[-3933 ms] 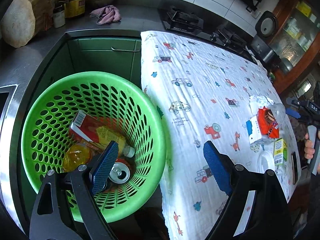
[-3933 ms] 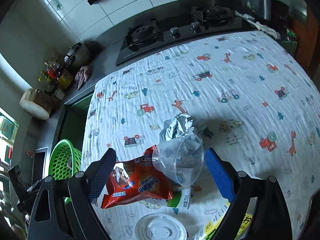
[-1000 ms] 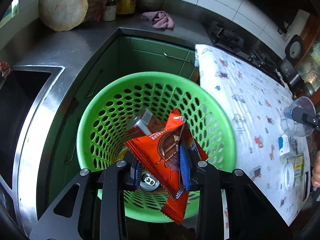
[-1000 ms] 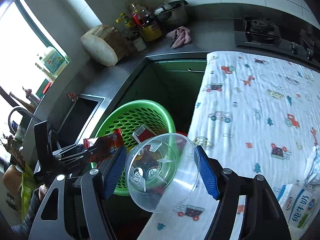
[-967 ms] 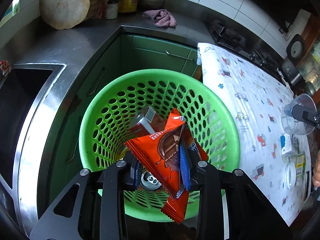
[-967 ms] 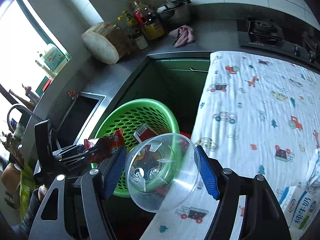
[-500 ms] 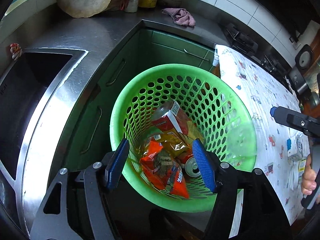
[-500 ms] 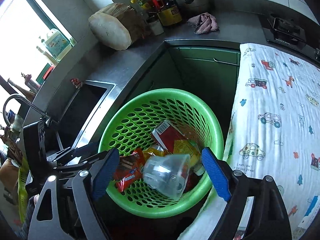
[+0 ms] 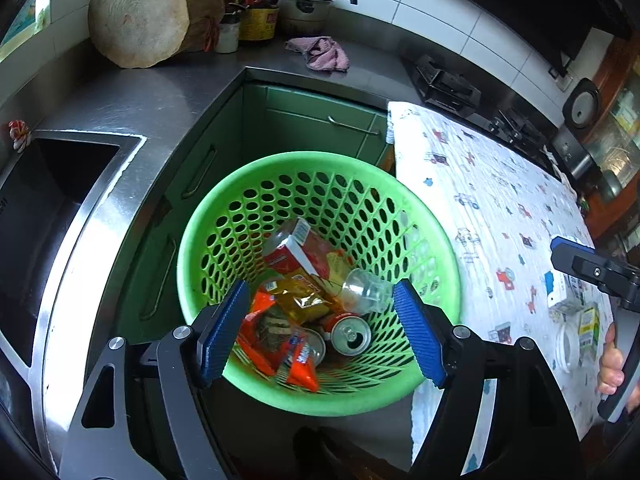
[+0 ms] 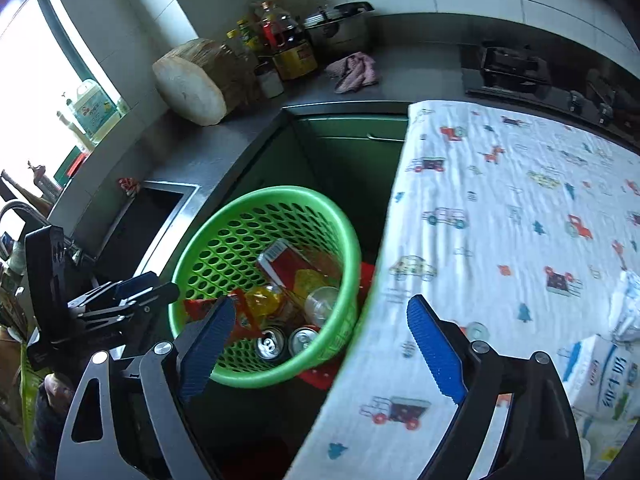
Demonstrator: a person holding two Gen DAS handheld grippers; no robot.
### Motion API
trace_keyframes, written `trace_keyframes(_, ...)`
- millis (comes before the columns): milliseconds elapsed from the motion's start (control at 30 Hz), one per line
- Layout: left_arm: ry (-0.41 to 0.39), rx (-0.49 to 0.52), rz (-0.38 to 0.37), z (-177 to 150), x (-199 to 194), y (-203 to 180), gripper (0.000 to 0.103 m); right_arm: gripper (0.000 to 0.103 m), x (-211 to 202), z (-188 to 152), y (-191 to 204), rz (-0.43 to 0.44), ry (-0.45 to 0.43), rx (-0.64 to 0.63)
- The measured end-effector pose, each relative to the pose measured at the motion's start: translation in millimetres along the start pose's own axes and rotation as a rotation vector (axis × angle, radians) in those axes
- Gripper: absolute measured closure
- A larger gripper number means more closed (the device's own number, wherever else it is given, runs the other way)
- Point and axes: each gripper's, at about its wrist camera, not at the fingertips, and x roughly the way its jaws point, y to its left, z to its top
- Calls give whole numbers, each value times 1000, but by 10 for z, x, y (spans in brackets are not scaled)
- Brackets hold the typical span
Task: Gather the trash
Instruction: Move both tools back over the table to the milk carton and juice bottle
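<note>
A green perforated basket [image 9: 224, 236] stands on the floor beside the table. It holds an orange snack wrapper [image 9: 276, 340], a clear plastic cup [image 9: 366, 290], a red carton [image 9: 290, 254], a yellow wrapper [image 9: 298, 298] and two cans [image 9: 350, 334]. My left gripper [image 9: 320, 332] hangs open and empty above the basket. My right gripper [image 10: 320, 348] is open and empty over the basket's [image 10: 340, 232] right side and the table edge. A milk carton [image 10: 604, 376] and more trash [image 9: 576, 320] lie on the table.
The table [image 9: 500, 208] with a printed cloth is right of the basket. A steel counter with a sink [image 9: 40, 200] is left. A round wooden block [image 9: 138, 12], bottles, a pot and a pink rag [image 9: 320, 54] stand at the back. A stove [image 10: 516, 68] is behind the table.
My left gripper opened and dropped the orange wrapper into the basket. My right gripper opened and dropped the clear cup into the basket, then drew back toward the table.
</note>
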Motion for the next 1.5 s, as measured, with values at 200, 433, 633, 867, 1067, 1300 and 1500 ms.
trace_keyframes(200, 8, 76, -59, -35, 83, -541, 27, 16, -526, -297, -722, -125, -39, 134)
trace_keyframes(433, 32, 169, -155, -81, 227, -1249, 26, 16, -1111, -720, -1509, -285, -61, 260)
trace_keyframes(633, 54, 309, -246, -65, 352, -1961, 24, 16, -1451, -1070, -2067, -422, -59, 386)
trace_keyframes(867, 101, 565, -356, -41, 588, -2835, 23, 16, -1602, -1385, -2522, -515, -34, 563)
trace_keyframes(1067, 117, 854, -435, -162, 726, -3489, 24, 16, -1507, -1536, -2679, -539, -1, 686)
trace_keyframes(1300, 138, 1101, -490, -294, 899, -3944, 23, 16, -1369, -1644, -2754, -539, 18, 791)
trace_keyframes(1500, 152, 1219, -517, -405, 1014, -4136, 23, 16, -1302, -1661, -2762, -543, 29, 830)
